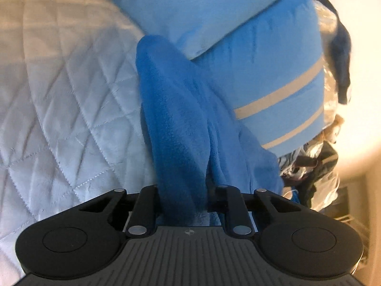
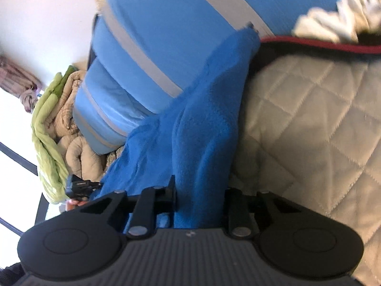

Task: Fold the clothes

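Fleece garment point(image 1: 176, 124) of deep blue runs from twelve o'clock down into the left gripper point(image 1: 183, 200), jaws pinched on it; the right gripper point(image 2: 200, 197) likewise clamps it, over the quilted bedspread point(image 2: 309, 124).

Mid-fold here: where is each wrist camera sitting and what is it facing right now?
Left wrist: on the left gripper, facing along its fingers at blue fleece clamped between them, white quilt on the left, light-blue striped bedding behind; only the gripper body shows.
Right wrist: on the right gripper, also shut on blue fleece, quilt on the right, green and beige bedding on the left.
Shared: fleece, quilt, striped bedding.
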